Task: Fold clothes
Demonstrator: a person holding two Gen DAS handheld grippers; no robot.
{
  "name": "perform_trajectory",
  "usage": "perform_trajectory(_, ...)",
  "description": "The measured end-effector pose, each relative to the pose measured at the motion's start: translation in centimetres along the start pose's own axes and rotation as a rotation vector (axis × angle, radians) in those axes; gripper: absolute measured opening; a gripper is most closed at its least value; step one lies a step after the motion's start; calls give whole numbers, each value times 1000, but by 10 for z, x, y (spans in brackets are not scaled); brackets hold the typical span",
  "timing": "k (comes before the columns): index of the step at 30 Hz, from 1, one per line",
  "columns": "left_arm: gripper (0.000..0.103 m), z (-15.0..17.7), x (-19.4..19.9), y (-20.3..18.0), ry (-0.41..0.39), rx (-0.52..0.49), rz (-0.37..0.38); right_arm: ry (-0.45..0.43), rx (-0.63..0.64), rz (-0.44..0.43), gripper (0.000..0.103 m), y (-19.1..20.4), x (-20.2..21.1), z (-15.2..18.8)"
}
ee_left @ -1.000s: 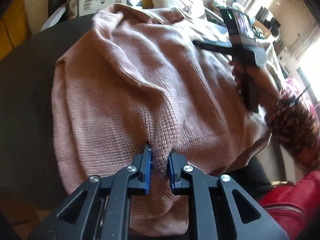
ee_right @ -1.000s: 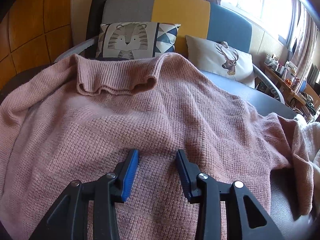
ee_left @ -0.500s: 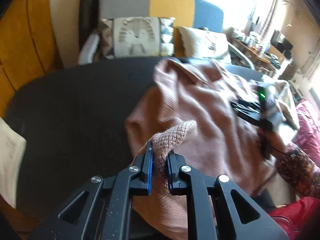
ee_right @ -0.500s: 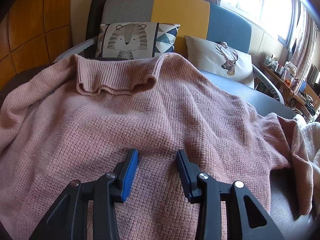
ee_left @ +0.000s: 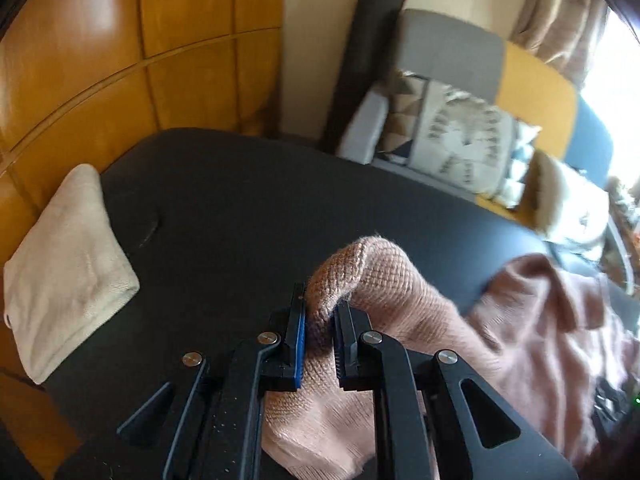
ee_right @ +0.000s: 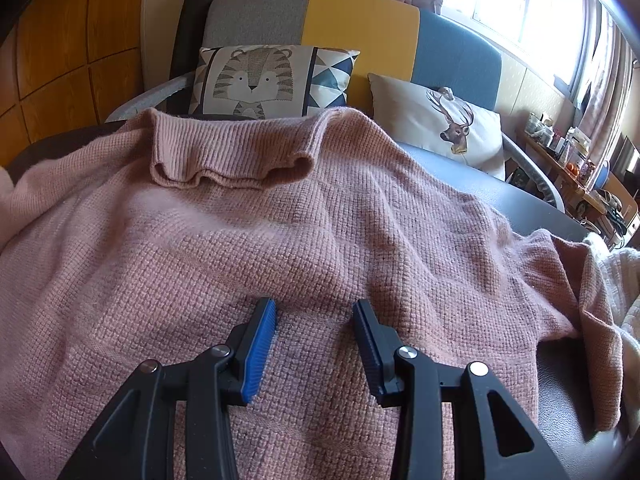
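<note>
Swinging out over the dark table (ee_left: 240, 208), the left gripper (ee_left: 320, 340) has carried the pink sweater (ee_right: 280, 248)'s pinched edge leftward, spreading it for folding, while the right gripper (ee_right: 314, 344) hovers wide apart above its body.

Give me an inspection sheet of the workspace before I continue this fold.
Surface: dark table, mostly bare on its left.
Job's things: pink sweater spread flat, collar far side.
Clutter: folded cream cloth at the left edge; white knit at the right.
Grippers: left gripper shut on a raised sweater fold; right gripper open over the sweater body.
Cables: nothing seen.
Surroundings: sofa with tiger cushion and deer cushion.
</note>
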State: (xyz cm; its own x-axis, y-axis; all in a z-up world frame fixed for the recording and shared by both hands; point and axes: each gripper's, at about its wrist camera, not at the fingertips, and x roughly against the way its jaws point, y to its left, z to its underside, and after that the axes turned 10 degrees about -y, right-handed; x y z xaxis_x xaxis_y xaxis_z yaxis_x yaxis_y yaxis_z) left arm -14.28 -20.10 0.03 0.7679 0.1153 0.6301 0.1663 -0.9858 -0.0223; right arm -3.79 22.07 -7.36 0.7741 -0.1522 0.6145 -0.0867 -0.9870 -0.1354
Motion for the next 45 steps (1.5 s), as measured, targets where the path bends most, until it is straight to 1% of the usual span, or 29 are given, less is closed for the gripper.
perform_trajectory(3,13,3,-29,1,49,-60,-82,-4,9,10,39,2,0,0)
perform_trajectory(6,14,-5,-42,9,83,-55,-110,-8,20,21,39,3,0,1)
perform_trajectory(7,15,-10,-41,13,75,-37,-109,-8,19,20,39,2,0,1)
perform_trajectory(9,23,-24,-35,21,29,-7,-120,-8,12,17,39,4,-2,1)
perform_trajectory(11,24,-36,-19,21,-50,-2,-150,-8,5,12,40,3,-2,2)
perform_trajectory(12,24,-40,-9,18,-94,-5,-151,-8,4,12,40,3,-2,2)
perform_trajectory(13,24,-41,3,14,-140,-10,-141,-8,5,13,40,4,-2,2)
perform_trajectory(14,24,-38,12,5,-176,-33,-113,-9,6,15,40,4,-2,2)
perform_trajectory(15,24,-34,20,-7,-205,-70,-71,-9,7,16,40,4,-2,2)
perform_trajectory(16,24,-22,24,-23,-205,-112,-21,-10,7,16,40,4,-2,1)
perform_trajectory(17,28,-5,24,-42,-184,-158,36,-10,7,16,40,4,-2,1)
perform_trajectory(18,34,12,25,-61,-163,-205,93,-5,3,10,40,4,-2,0)
perform_trajectory(21,35,62,26,-118,-98,-343,265,18,-13,-15,42,2,-2,-3)
perform_trajectory(23,35,103,21,-148,-57,-422,331,34,-20,-35,41,-2,-1,-6)
perform_trajectory(25,35,135,14,-167,-28,-471,355,46,2,-42,41,-5,4,-6)
perform_trajectory(27,35,156,8,-178,-2,-492,351,46,55,-33,41,-8,10,0)
perform_trajectory(29,36,167,12,-174,-24,-483,354,32,123,-21,41,-12,18,10)
perform_trajectory(30,43,171,16,-170,-41,-475,357,33,118,-30,41,-18,19,13)
perform_trajectory(31,45,173,18,-165,-48,-464,365,36,99,-45,41,-27,20,16)
perform_trajectory(33,58,172,21,-152,-36,-423,377,42,61,-74,41,-43,23,22)
perform_trajectory(34,61,172,22,-146,-24,-397,385,45,41,-89,41,-52,24,24)
perform_trajectory(35,62,171,24,-142,-12,-379,398,48,22,-103,42,-60,25,27)
perform_trajectory(37,62,166,28,-141,8,-391,395,55,-16,-133,44,-77,27,33)
perform_trajectory(39,62,156,32,-149,14,-405,384,83,-51,-187,45,-85,29,30)
perform_trajectory(40,62,151,36,-155,6,-400,390,91,-47,-200,45,-85,32,26)
perform_trajectory(43,62,130,41,-175,-54,-354,414,52,-115,-248,45,-85,33,4)
perform_trajectory(45,62,131,32,-193,-52,-375,406,22,-166,-281,45,-86,34,-12)
